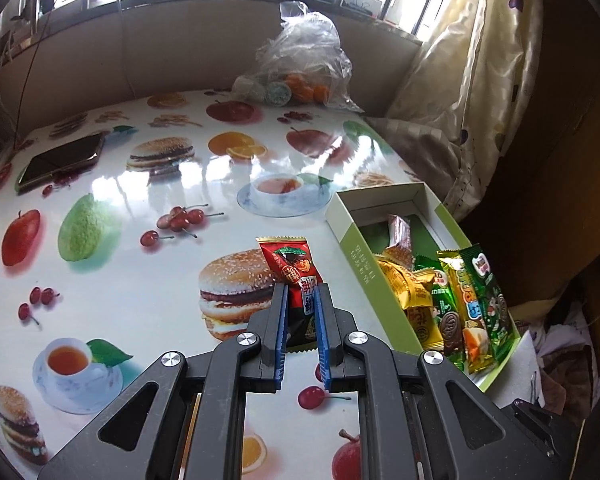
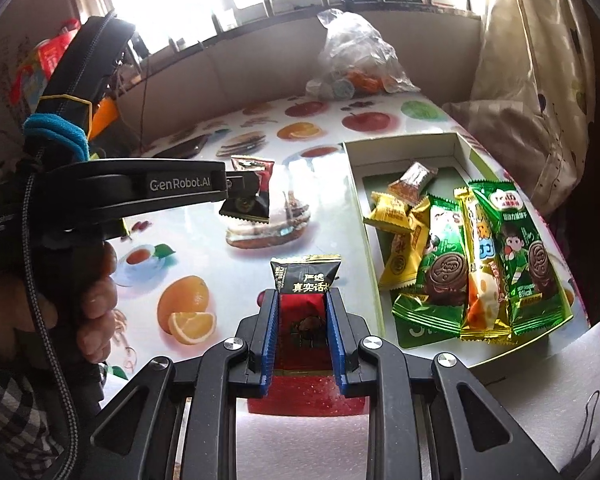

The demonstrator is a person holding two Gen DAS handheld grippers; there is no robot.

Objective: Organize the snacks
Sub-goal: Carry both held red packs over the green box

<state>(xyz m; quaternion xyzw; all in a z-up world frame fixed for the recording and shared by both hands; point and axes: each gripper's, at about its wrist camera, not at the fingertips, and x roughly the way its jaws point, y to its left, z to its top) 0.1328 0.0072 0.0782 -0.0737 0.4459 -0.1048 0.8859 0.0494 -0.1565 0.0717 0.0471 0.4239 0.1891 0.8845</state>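
Two snack packets are off the counter at once as I work both tools above the fruit-and-burger print. My left gripper has its blue-padded fingers pinching a red-and-black packet, which stands upright between them with its gold crimped edge on top. The right wrist view shows that same left gripper from the side, reaching in from the left with the red-and-black packet hanging in the air over the counter, well left of the box.

My right gripper has its fingers closed on a second packet, black and gold at the top and red lower down, held upright just left of the box's near corner.

The open cardboard box sits at the counter's right edge, green outside and white inside. It already holds yellow packets, a small brown-and-white one toward the far end, green biscuit packs and a long yellow-gold pack lying side by side at the near end. In the left wrist view the same green packs crowd the box's near end.

Farther back, a smartphone lies flat at the counter's left side, and a clear plastic bag rests against the wall under the window. A patterned curtain hangs at right.
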